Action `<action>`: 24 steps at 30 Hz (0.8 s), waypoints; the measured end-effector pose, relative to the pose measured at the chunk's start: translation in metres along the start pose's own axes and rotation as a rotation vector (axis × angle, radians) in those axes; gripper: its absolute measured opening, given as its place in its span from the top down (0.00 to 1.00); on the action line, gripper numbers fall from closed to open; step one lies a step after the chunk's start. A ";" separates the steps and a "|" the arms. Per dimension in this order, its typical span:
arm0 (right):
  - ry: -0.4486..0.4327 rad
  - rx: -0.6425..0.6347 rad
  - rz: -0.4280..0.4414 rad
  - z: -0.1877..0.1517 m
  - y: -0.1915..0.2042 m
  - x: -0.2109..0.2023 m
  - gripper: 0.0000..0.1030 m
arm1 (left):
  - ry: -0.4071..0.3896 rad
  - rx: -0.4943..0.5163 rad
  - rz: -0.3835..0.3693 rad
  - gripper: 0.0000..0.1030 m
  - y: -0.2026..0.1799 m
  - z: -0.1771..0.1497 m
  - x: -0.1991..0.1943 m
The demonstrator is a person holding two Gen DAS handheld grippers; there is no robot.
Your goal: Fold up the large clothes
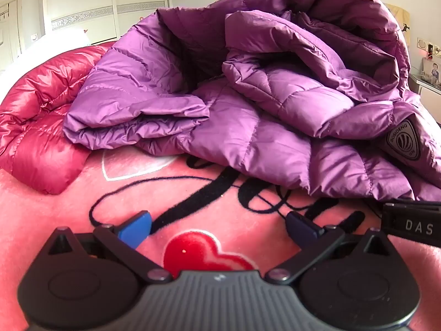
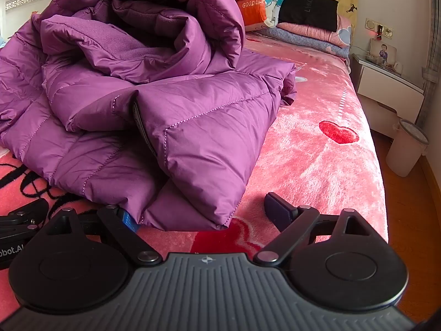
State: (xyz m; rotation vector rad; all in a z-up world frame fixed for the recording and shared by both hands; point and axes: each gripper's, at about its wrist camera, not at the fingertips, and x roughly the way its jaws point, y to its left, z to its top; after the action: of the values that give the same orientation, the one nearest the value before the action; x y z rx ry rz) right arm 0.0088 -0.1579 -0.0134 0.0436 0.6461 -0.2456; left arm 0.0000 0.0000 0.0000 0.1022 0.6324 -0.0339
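Both tongs stand wide with nothing between their tips: the left tongs [image 1: 217, 224] hang over bare pink blanket [image 1: 55, 220] just short of the purple down jacket [image 1: 248, 127], and the right tongs [image 2: 204, 216] sit at the jacket's near corner, the blue pad [image 2: 129, 219] just beside the fabric; whether it touches cannot be told.

That jacket lies in a crumpled heap on the bed, its hood and lining bunched on top.

Only the left wrist view shows a red down jacket [image 1: 33, 121] lying left of the purple one and partly under its folded sleeve, a dark shield-shaped brand patch [image 1: 403, 140] on the purple fabric at the right, white wardrobe doors [image 1: 104, 2] behind, and the edge of the other tool [image 1: 413, 224] entering from the right.

Only the right wrist view shows the bed's right edge [image 2: 381, 182], the wooden floor [image 2: 410, 242] beyond it, a pale bin [image 2: 406, 149], a white nightstand [image 2: 386, 96], and stacked pillows and bedding [image 2: 303, 19] at the head.

A broad stretch of bare blanket with a red heart [image 2: 339, 131] lies between the purple jacket and that right edge. On the left side, open blanket lies only in front of the two jackets.
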 end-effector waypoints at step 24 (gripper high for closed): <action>-0.001 0.000 0.000 -0.001 0.001 0.001 0.00 | 0.004 0.009 -0.010 0.00 0.004 -0.001 -0.005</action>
State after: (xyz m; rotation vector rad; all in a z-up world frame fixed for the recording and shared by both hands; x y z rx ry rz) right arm 0.0093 -0.1566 -0.0146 0.0438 0.6452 -0.2454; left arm -0.0048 0.0036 0.0027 0.1076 0.6366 -0.0463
